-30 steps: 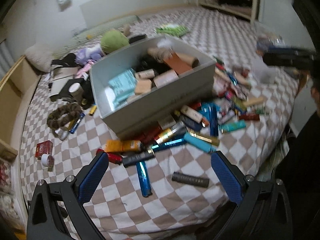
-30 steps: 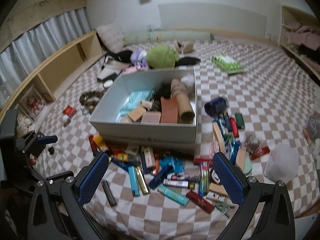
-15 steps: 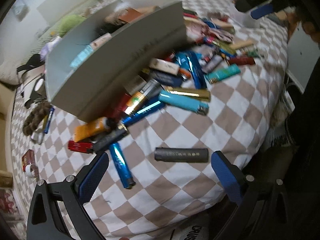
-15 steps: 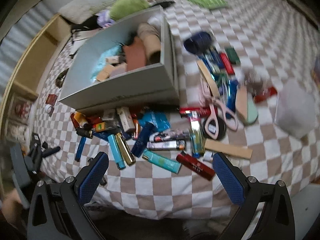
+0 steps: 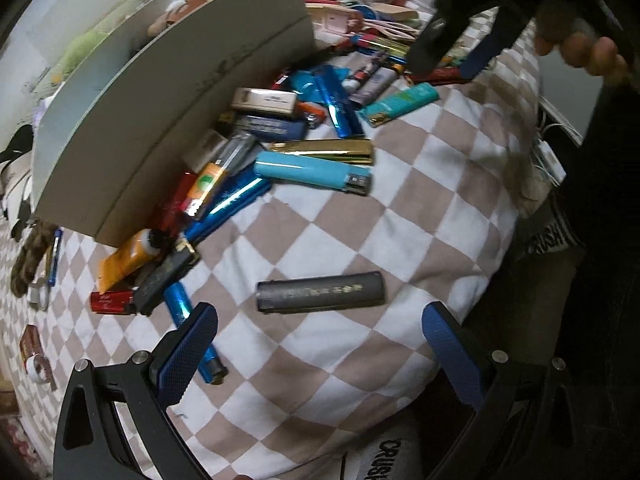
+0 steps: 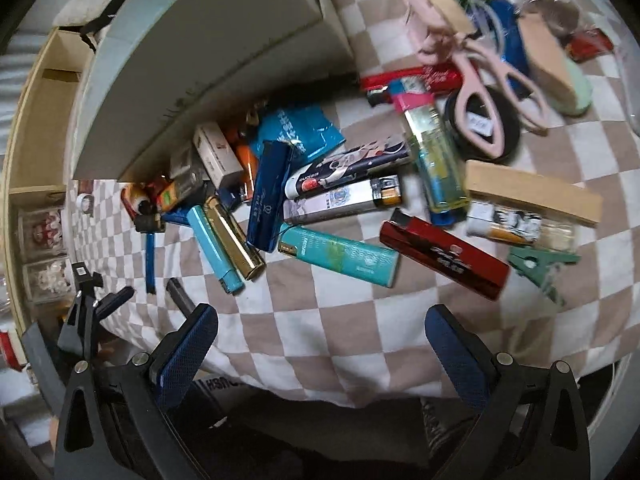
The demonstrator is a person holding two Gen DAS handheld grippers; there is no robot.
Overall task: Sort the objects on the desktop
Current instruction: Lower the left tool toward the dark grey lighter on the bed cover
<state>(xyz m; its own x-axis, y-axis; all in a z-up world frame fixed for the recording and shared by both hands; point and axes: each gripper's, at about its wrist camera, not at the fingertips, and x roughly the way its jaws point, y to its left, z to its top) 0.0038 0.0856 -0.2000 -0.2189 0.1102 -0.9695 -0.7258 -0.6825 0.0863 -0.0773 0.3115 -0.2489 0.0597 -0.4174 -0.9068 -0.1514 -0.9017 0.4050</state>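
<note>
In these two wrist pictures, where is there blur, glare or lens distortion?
Left wrist view: the grey box wall bows from fisheye distortion; the right gripper and hand at top right are dark and smeared; the gold lighter shows glare. Right wrist view: the pink scissors are motion-blurred; the red lighter is sharper.

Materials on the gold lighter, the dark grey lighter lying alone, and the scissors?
Gold lighter: looks like polished metal or metallised plastic, given its mirror-like streaks. Dark grey lighter: matte casing, dull with no glare, material unclear. Scissors: pink handles, likely plastic.
</note>
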